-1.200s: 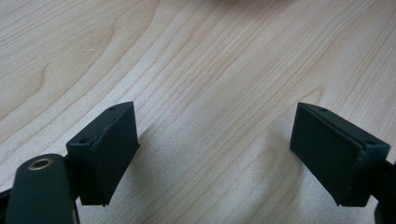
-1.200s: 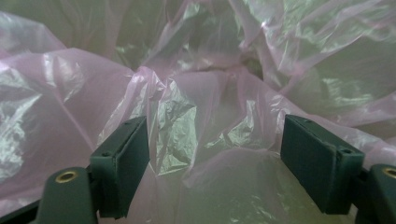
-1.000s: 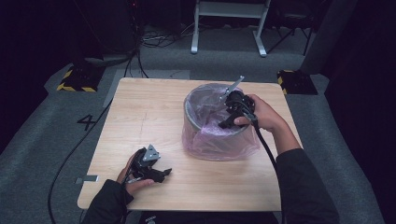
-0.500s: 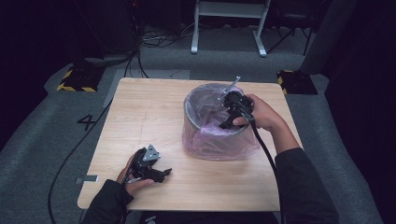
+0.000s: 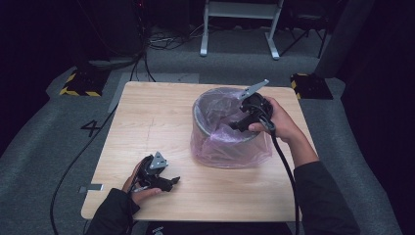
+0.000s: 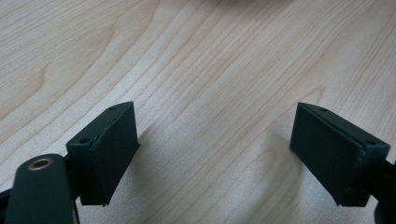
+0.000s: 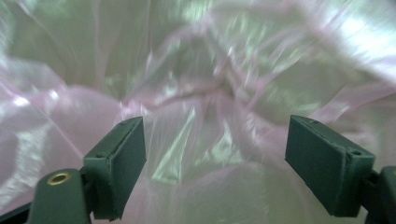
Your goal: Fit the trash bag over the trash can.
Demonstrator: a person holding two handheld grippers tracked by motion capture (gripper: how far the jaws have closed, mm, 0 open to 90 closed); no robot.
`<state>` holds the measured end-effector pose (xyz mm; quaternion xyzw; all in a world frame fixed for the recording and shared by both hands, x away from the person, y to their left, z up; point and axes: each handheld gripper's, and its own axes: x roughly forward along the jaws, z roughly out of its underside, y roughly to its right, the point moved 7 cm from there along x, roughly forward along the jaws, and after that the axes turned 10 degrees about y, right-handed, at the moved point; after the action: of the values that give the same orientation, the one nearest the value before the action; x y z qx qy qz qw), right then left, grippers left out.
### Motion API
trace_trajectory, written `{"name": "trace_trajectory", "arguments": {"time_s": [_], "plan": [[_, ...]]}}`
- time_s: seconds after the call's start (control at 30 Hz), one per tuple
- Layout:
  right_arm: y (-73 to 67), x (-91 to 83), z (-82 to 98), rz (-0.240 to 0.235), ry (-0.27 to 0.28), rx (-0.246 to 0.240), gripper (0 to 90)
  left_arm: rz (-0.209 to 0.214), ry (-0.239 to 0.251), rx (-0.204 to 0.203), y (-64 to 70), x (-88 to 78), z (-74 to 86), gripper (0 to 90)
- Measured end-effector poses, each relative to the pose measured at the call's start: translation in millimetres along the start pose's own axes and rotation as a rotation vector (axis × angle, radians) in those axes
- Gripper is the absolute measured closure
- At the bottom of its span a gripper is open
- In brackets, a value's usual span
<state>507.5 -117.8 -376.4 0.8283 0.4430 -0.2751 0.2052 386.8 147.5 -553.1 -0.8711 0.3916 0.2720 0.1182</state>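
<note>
A grey round bin (image 5: 196, 113) lined with a thin pink plastic bag (image 5: 230, 149) stands right of the table's middle. My right gripper (image 5: 234, 126) reaches over the bin's right rim into its mouth. In the right gripper view the right gripper (image 7: 215, 158) is open and its jaws have just been opening wider. Nothing is between them, and the crumpled bag film (image 7: 196, 70) lies just beyond. My left gripper (image 5: 171, 182) rests near the table's front left. The left gripper (image 6: 215, 149) is open over bare wood (image 6: 210, 56).
The wooden table (image 5: 147, 112) has free room left of and behind the bin. The bag's skirt spreads onto the tabletop around the bin's base. Cables (image 5: 286, 166) trail from both grippers off the front edge. Grey floor and a metal stand (image 5: 240, 29) lie beyond.
The right hand has shifted only slightly at the bin's rim. The left hand and the bin have kept still.
</note>
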Motion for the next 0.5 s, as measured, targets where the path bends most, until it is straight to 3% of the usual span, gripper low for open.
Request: {"name": "trace_trajectory", "arguments": {"time_s": [0.13, 0.33, 0.5], "plan": [[1.2, -10.6, -2.6, 0.030, 0.105, -0.016, 19.9, 0.000, 0.000, 0.000, 0.0, 0.0, 0.0, 14.7], [3.5, -24.2, 1.8, 0.096, 0.157, -0.028, 20.4, -0.001, -0.001, 0.000, 0.0, -0.1, 0.1, 14.7], [0.5, -35.1, 2.8, 0.100, 0.203, -0.040, 19.6, 0.000, 0.000, 0.000, 0.0, 0.0, 0.0, 14.7]]}}
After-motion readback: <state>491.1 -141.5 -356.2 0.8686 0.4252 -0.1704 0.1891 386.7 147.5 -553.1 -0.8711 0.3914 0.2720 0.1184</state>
